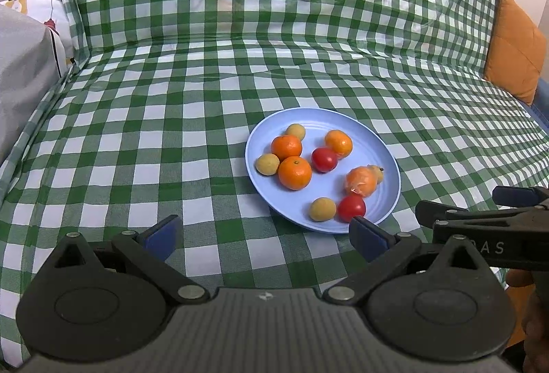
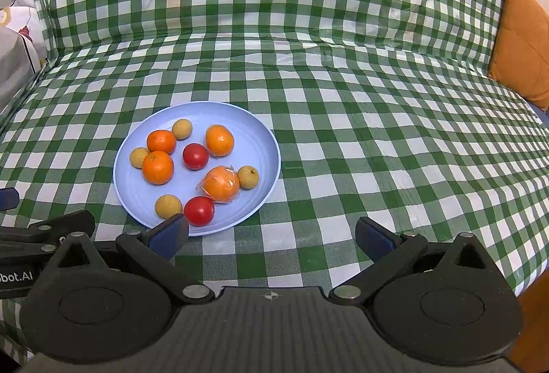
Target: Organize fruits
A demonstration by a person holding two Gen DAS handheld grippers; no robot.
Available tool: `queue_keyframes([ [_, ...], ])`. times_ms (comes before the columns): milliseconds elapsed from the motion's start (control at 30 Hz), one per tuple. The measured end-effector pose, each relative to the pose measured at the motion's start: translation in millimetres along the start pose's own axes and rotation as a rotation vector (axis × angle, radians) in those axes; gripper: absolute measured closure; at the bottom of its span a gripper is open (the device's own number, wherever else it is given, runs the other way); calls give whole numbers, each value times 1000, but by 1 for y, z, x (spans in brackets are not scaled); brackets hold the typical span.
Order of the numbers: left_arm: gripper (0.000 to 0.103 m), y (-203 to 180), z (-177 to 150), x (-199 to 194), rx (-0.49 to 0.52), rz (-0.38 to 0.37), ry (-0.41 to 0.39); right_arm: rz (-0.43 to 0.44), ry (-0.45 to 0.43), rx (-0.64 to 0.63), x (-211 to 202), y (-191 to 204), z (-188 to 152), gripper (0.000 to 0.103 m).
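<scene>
A light blue plate [image 1: 374,140] [image 2: 254,133] lies on the green checked cloth and holds several fruits: oranges [image 1: 294,172] [image 2: 157,167], one orange wrapped in clear plastic [image 1: 361,181] [image 2: 220,185], two red tomatoes [image 1: 350,207] [image 2: 198,210] and small yellow-brown fruits [image 1: 322,209] [image 2: 167,205]. My left gripper [image 1: 264,236] is open and empty, low over the cloth just before the plate's near-left edge. My right gripper [image 2: 272,237] is open and empty, just before the plate's near-right edge. Each gripper shows at the side of the other's view.
The checked cloth [image 1: 137,133] covers the flat surface and rises up a back wall. An orange cushion [image 1: 514,47] [image 2: 525,44] sits at the far right. Grey and white fabric [image 1: 24,57] lies at the far left.
</scene>
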State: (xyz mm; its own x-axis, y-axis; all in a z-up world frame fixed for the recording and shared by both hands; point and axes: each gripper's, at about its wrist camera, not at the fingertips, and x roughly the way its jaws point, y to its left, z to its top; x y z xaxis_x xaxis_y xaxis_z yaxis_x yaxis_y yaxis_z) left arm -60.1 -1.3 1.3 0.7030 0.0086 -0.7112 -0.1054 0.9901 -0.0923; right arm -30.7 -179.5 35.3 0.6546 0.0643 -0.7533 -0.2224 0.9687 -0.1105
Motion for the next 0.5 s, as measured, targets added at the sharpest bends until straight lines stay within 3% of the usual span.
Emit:
queue_keyframes([
  [500, 0, -1, 2, 2, 0, -24, 4, -1, 6, -26, 3, -2, 0, 1],
])
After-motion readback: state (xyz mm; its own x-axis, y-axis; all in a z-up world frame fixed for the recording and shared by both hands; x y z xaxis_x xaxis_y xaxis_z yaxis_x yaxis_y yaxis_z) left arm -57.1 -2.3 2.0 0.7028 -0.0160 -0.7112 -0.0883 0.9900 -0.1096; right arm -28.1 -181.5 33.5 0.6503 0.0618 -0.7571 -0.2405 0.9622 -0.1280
